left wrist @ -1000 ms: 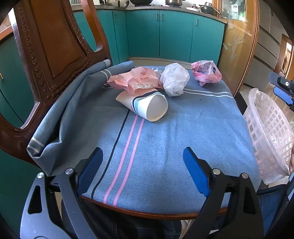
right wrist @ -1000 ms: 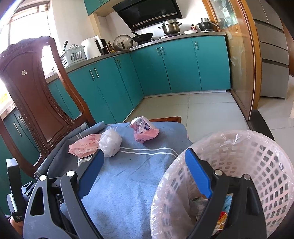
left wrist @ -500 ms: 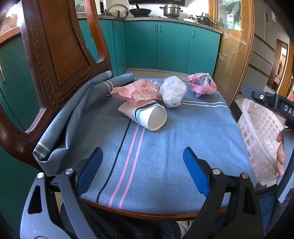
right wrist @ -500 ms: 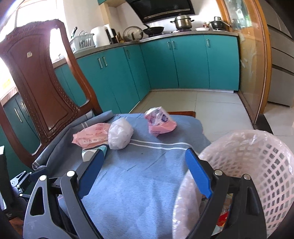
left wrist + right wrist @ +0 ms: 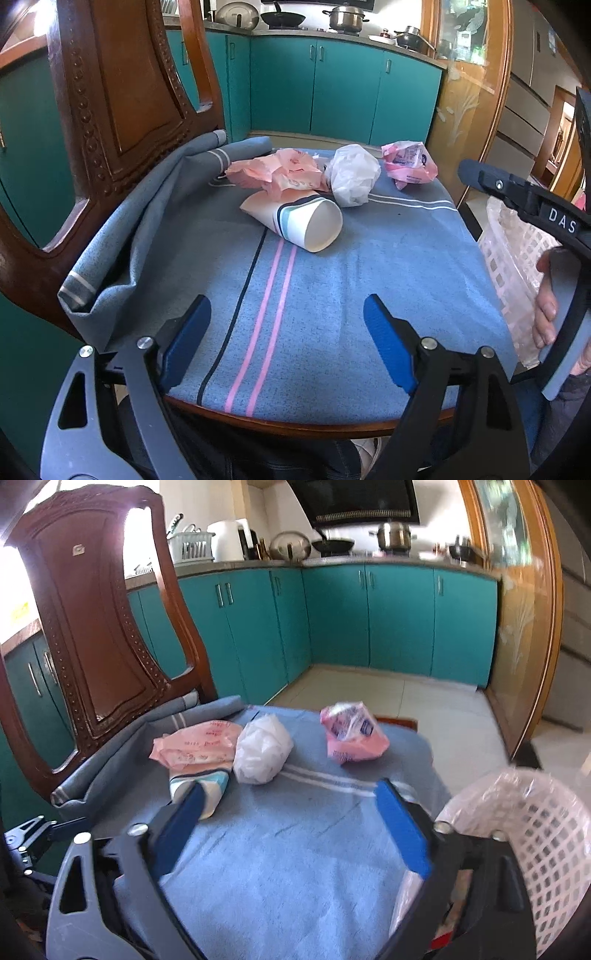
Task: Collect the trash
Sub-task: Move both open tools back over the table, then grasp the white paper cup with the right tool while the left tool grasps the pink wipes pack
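Paper cup (image 5: 308,223) lies nearest: left gripper (image 5: 286,330) and right gripper (image 5: 291,827), both spread and empty, should straddle its rim squarely.

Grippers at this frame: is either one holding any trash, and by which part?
Nothing is held. The left gripper and right gripper are both open and empty above the blue cloth; the paper cup lies untouched.

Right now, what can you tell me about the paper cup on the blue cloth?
The paper cup lies on its side on the blue cloth, open mouth toward the left camera. It looks white inside, with teal and dark bands near the rim. It appears empty. Crumpled pink wrappers rest against its far end; neither gripper touches it.
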Demonstrator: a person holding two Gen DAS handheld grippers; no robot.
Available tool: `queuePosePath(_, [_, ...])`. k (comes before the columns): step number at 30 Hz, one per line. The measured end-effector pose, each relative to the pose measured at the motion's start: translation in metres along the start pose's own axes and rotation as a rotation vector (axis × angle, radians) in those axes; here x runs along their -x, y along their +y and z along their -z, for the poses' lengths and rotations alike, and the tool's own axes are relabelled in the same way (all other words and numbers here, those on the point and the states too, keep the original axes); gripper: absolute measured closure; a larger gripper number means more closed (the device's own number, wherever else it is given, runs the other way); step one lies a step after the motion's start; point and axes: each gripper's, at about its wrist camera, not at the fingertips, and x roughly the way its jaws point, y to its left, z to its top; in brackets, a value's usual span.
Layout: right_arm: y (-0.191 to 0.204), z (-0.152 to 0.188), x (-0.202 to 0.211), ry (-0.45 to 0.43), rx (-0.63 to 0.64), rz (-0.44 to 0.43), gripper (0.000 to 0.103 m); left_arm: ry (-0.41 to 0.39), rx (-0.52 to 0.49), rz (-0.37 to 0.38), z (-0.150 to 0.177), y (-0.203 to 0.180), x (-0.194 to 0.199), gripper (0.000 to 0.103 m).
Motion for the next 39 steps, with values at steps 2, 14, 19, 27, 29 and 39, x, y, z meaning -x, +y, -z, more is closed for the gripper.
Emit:
queuePosePath(2, [0.005,0.000,0.003,-0.061,0.024,0.044,0.003,-0.006,-0.007,0.006,0.002,0.000,0.001,0.018])
queuePosePath(14, [0.016,-0.009,-0.040,0.164,-0.058,-0.191,0.003,0.008,-0.039,0.039,0.018,0.011,0.012,0.018])
queuePosePath(19, [0.061,-0.012,-0.067,0.239,0.051,-0.255,0.011,-0.007,-0.066,0.014,0.020,0.019,0.020,0.018])
queuePosePath(27, [0.107,0.002,-0.132,0.367,0.147,-0.195,0.034,-0.008,-0.062,-0.023,0.017,0.035,0.021,0.017])
queuePosePath(29, [0.107,0.006,-0.140,0.383,0.139,-0.201,0.042,-0.009,-0.050,-0.029,0.014,0.039,0.020,0.017])
queuePosePath(39, [0.060,0.028,-0.087,0.401,0.093,-0.249,0.042,-0.052,0.002,-0.030,-0.026,0.048,0.011,0.017])
